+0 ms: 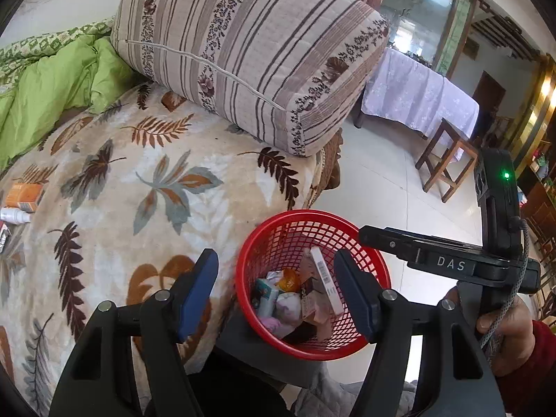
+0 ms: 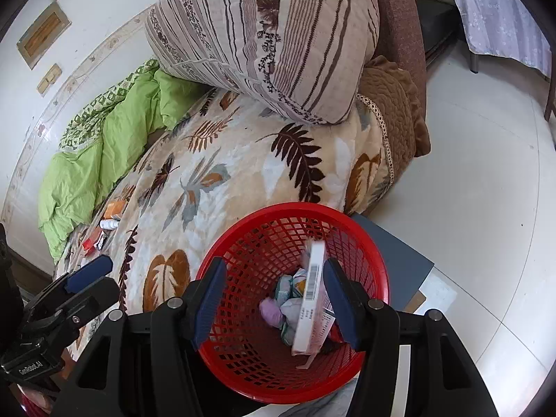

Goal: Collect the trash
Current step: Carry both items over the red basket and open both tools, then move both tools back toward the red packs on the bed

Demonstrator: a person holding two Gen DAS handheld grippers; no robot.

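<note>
A red mesh basket (image 1: 368, 260) (image 2: 378, 278) stands beside the bed and holds several pieces of trash, among them a white flat box (image 1: 325, 278) (image 2: 311, 299) leaning upright. My right gripper (image 2: 274, 299) is open and empty right above the basket. My left gripper (image 1: 278, 288) is open and empty over the basket's left rim and the bed edge. On the bed's far left lie an orange box (image 1: 24, 196) (image 2: 116, 208), a white bottle (image 1: 14, 215) (image 2: 109, 224) and a red packet (image 2: 90, 243).
A leaf-patterned blanket (image 1: 139, 187) covers the bed, with a green quilt (image 1: 52, 83) and a striped pillow (image 1: 250, 55) at the back. A wooden stool (image 1: 448, 160) and a cloth-covered table (image 1: 417, 93) stand on the tiled floor to the right.
</note>
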